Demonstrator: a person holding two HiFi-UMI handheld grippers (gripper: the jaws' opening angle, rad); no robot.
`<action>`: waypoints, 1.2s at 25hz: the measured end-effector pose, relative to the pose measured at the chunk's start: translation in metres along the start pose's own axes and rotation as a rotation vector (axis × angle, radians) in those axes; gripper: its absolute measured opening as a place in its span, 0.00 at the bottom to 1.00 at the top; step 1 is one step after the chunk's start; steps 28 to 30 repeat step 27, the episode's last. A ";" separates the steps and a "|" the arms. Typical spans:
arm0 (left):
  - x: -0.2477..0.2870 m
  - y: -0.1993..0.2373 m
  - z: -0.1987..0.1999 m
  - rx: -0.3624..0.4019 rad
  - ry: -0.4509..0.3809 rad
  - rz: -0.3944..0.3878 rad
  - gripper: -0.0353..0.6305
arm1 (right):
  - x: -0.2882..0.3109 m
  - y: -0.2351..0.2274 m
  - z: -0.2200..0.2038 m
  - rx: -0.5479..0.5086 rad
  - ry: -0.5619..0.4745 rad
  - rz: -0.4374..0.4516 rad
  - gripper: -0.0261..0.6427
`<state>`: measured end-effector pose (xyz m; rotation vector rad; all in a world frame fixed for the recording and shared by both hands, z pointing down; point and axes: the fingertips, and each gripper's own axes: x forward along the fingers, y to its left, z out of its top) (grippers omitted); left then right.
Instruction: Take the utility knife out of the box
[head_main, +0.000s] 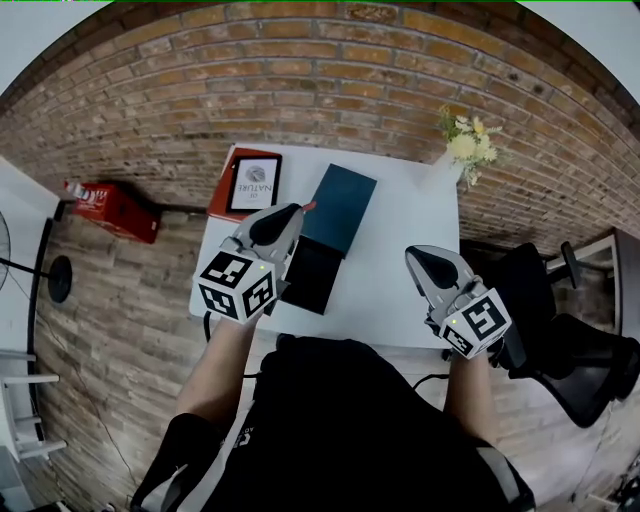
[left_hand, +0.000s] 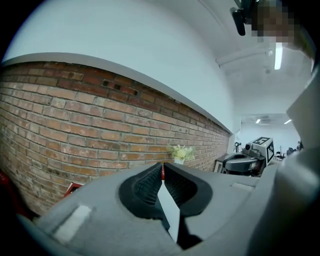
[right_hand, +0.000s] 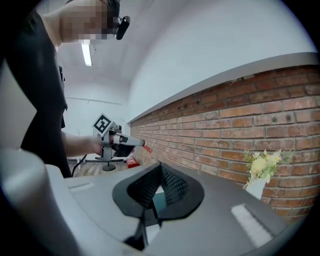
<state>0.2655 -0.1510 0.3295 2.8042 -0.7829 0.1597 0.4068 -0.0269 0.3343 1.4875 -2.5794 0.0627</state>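
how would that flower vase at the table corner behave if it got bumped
The vase probably tips easily: it looks narrow, with the flowers spreading wider above it. Standing at the far corner of the table, it could well fall off the edge.

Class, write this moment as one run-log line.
left gripper: shut on knife | right gripper: shut, empty | box: on table

1. The desk's (head_main: 410, 215) right half lay bare from near edge to far edge, so we had open passage there.
2. A vase of flowers (head_main: 462, 148) blocked the far right corner.
3. A teal box (head_main: 340, 208) and, just beside it, a black box (head_main: 312, 276) filled the left middle.
4. A book (head_main: 254, 182) occupied the far left corner.
5. A brick wall (head_main: 330, 80) closed the far edge.
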 end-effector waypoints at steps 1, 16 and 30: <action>-0.001 0.002 0.005 0.006 -0.009 0.002 0.08 | 0.001 0.000 0.007 0.002 -0.020 -0.006 0.04; -0.021 0.013 0.043 0.067 -0.072 0.015 0.08 | -0.012 -0.004 0.084 0.086 -0.225 -0.103 0.04; -0.042 0.026 0.032 0.034 -0.063 0.027 0.08 | -0.008 0.016 0.056 0.223 -0.212 -0.104 0.04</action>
